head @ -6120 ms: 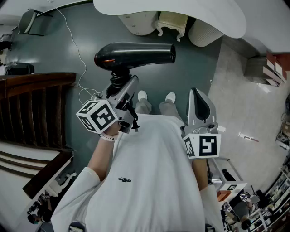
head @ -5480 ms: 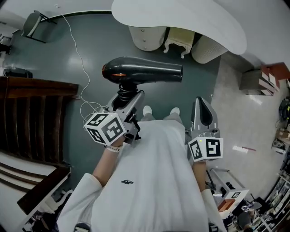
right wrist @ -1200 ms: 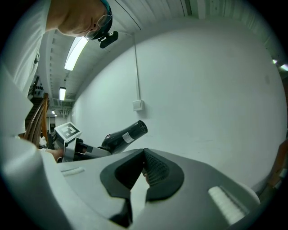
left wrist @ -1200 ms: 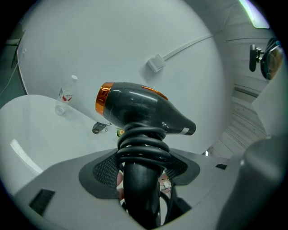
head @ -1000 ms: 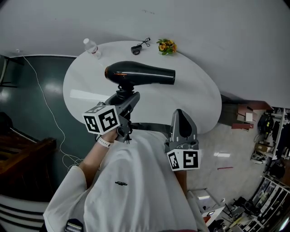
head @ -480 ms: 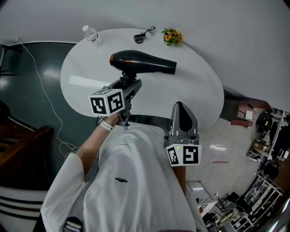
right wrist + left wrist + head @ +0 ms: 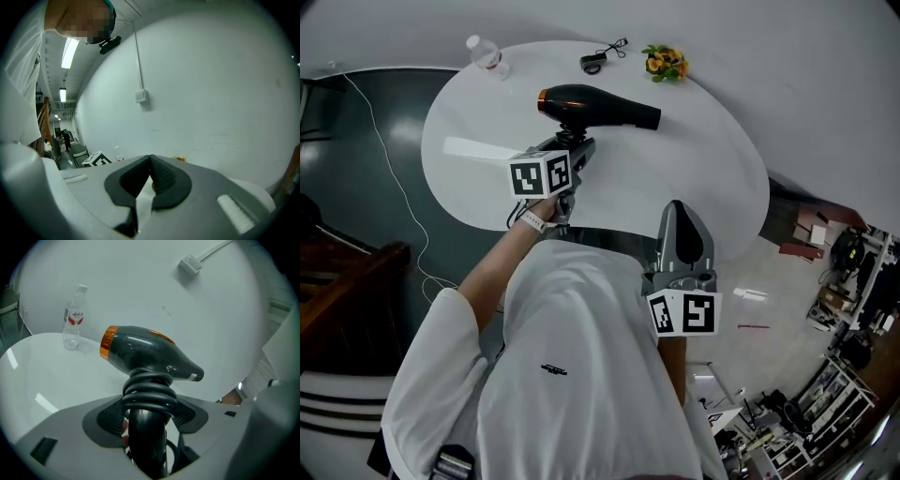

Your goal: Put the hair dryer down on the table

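Note:
A black hair dryer [image 7: 598, 105] with an orange rear ring is held upright above the white oval table [image 7: 694, 178]. My left gripper [image 7: 566, 155] is shut on its handle, where the cord is coiled. In the left gripper view the hair dryer [image 7: 147, 357] rises straight out of the jaws, nozzle pointing right, over the table [image 7: 42, 380]. My right gripper [image 7: 681, 246] hangs near my body at the table's near edge, shut with nothing in it. The right gripper [image 7: 149, 180] has its pads pressed together.
A water bottle [image 7: 487, 56] stands at the table's far left edge. A small black charger with cord [image 7: 598, 59] and a small bunch of orange flowers [image 7: 665, 62] lie at the far rim by the wall. A dark floor with a white cable [image 7: 384, 178] lies left.
I have turned from the dark floor to face the table. Over the last second the left gripper carried the hair dryer forward, farther over the tabletop. The right gripper stayed shut near my body.

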